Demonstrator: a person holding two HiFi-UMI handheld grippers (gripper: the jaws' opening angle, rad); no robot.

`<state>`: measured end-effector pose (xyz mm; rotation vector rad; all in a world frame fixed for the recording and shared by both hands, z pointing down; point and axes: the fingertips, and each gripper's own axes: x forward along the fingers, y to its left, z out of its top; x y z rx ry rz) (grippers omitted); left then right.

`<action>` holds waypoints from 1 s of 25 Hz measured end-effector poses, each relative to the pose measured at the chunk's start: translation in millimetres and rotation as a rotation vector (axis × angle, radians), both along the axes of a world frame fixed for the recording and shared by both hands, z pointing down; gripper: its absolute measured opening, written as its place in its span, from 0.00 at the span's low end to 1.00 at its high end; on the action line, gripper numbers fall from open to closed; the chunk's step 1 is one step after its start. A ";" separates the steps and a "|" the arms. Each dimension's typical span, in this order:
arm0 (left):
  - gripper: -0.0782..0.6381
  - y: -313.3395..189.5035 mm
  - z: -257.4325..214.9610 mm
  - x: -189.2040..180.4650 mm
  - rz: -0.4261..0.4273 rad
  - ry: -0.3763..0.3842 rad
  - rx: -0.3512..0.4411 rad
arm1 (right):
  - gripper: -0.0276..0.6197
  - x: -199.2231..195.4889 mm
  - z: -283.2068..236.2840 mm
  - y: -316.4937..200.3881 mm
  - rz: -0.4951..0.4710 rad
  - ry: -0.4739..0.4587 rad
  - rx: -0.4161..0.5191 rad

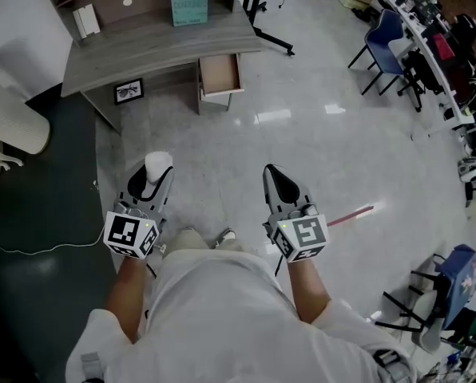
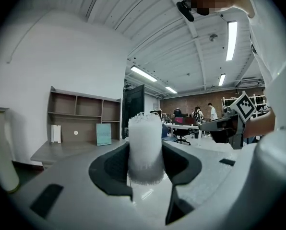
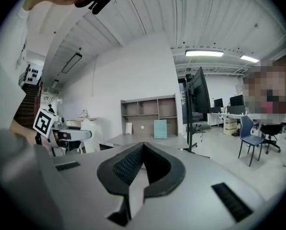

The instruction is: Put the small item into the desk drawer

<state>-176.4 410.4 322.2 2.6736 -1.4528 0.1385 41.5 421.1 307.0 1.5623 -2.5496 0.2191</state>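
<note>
Left gripper (image 1: 152,175): held out at waist height over the pale glossy floor (image 1: 326,150). Its jaws stand wide and are clamped on a small white cylinder (image 2: 145,140). The cylinder is rough-surfaced with a ragged top, stands upright between the two dark pads, and rises past their tips. From above it shows as a white cap at the front of the gripper.

Right gripper (image 1: 275,175): held level beside the left one, the two apart. Its jaws are closed, with the tips meeting in a point (image 3: 142,150) and nothing between them.

Bench (image 1: 142,46): grey, and well apart from both grippers across open floor. Its drawer (image 1: 220,74) is pulled out at the right end and looks empty. The cylinder is nowhere near it.

On the bench: a teal board (image 1: 188,2) leaning upright at the back.

Under the bench: a framed picture (image 1: 128,92) on the floor.
</note>
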 end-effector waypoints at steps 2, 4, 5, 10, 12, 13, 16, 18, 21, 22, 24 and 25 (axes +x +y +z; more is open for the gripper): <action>0.37 -3.0 1.9 6.0 -0.002 0.000 0.002 | 0.04 7.4 5.7 -3.8 0.009 -0.004 -0.008; 0.37 -5.8 5.8 12.1 -0.003 -0.002 -0.002 | 0.04 13.7 13.2 -7.4 0.010 -0.007 -0.022; 0.37 -7.3 7.5 15.0 -0.003 -0.003 -0.004 | 0.04 16.8 17.3 -9.4 0.008 -0.006 -0.034; 0.37 -29.2 14.2 14.4 -0.016 0.004 -0.030 | 0.04 20.8 26.7 -35.0 -0.003 0.004 -0.067; 0.37 -47.2 22.4 12.2 -0.021 0.012 -0.048 | 0.04 17.1 27.8 -53.1 -0.010 0.007 -0.066; 0.37 -57.4 26.4 12.6 -0.020 0.016 -0.055 | 0.04 16.3 29.8 -62.7 -0.011 0.010 -0.070; 0.37 -95.8 32.4 13.4 -0.009 0.023 -0.057 | 0.04 13.3 36.0 -96.7 -0.007 0.031 -0.089; 0.37 -131.5 35.0 10.0 -0.003 0.036 -0.056 | 0.04 7.4 36.5 -127.6 -0.010 0.066 -0.087; 0.37 -191.2 31.5 3.4 0.007 0.068 -0.047 | 0.04 -4.0 28.2 -184.5 -0.014 0.104 -0.079; 0.37 -209.9 29.5 0.8 0.015 0.072 -0.042 | 0.04 -9.1 23.7 -202.9 -0.015 0.120 -0.074; 0.37 -246.0 29.6 -3.5 0.038 0.078 -0.048 | 0.04 -20.0 13.5 -237.0 -0.015 0.162 -0.055; 0.37 -261.2 31.7 -3.9 0.055 0.082 -0.058 | 0.04 -24.4 8.9 -251.0 -0.011 0.180 -0.047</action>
